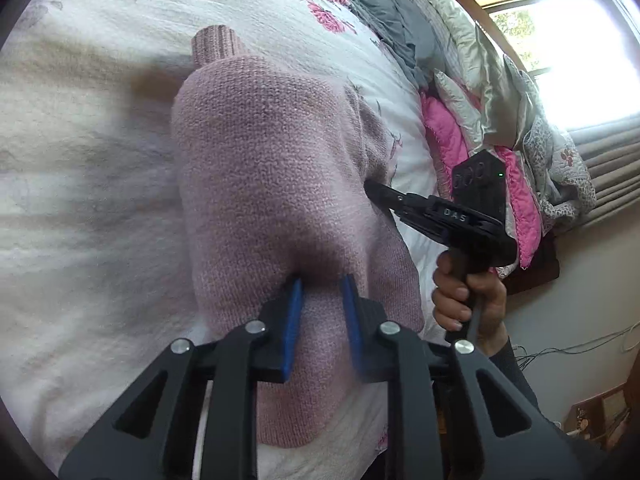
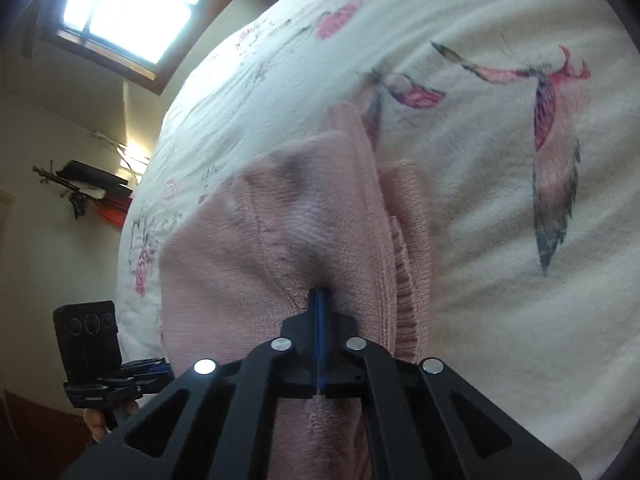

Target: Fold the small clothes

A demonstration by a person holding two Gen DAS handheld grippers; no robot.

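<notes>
A pink knitted sweater [image 1: 272, 152] lies bunched on a white floral bedspread [image 1: 100, 160], one ribbed cuff [image 1: 216, 42] pointing away. My left gripper [image 1: 322, 278] has its blue pads closed onto a thick fold at the sweater's near edge. From the right, my right gripper [image 1: 370, 188] reaches in, its tip buried in the garment's side. In the right wrist view the right gripper [image 2: 320, 292] is shut, pads together on a pinch of the sweater [image 2: 248, 264]. The left gripper [image 2: 156, 368] shows at lower left, its fingertips hidden behind the knit.
Piled grey, silver and pink bedding [image 1: 460, 100] lines the bed's far side under a bright window [image 1: 560, 40]. A hand [image 1: 468, 296] holds the right gripper's handle. The bedspread [image 2: 480, 240] stretches wide to the right of the sweater. A wall shelf [image 2: 96, 184] hangs beyond the bed.
</notes>
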